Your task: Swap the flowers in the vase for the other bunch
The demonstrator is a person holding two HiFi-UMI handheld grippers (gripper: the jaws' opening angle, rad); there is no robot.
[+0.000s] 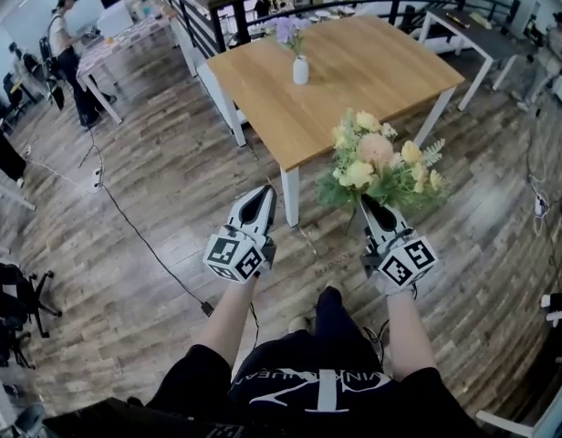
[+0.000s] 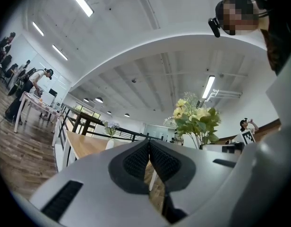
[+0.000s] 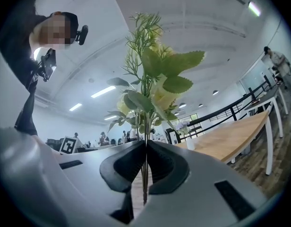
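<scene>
One bunch (image 1: 378, 161) upright in right gripper (image 1: 369, 205)

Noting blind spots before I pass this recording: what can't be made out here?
Head view: yellow bouquet stems, hidden under its blooms.
Head view: white vase, too small to show water or stems.
Left gripper view: vase base, cut off by left hand-held gripper body.

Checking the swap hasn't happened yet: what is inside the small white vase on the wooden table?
A bunch of pale purple flowers stands in the small white vase. Its opaque wall hides their lower stems.
</scene>
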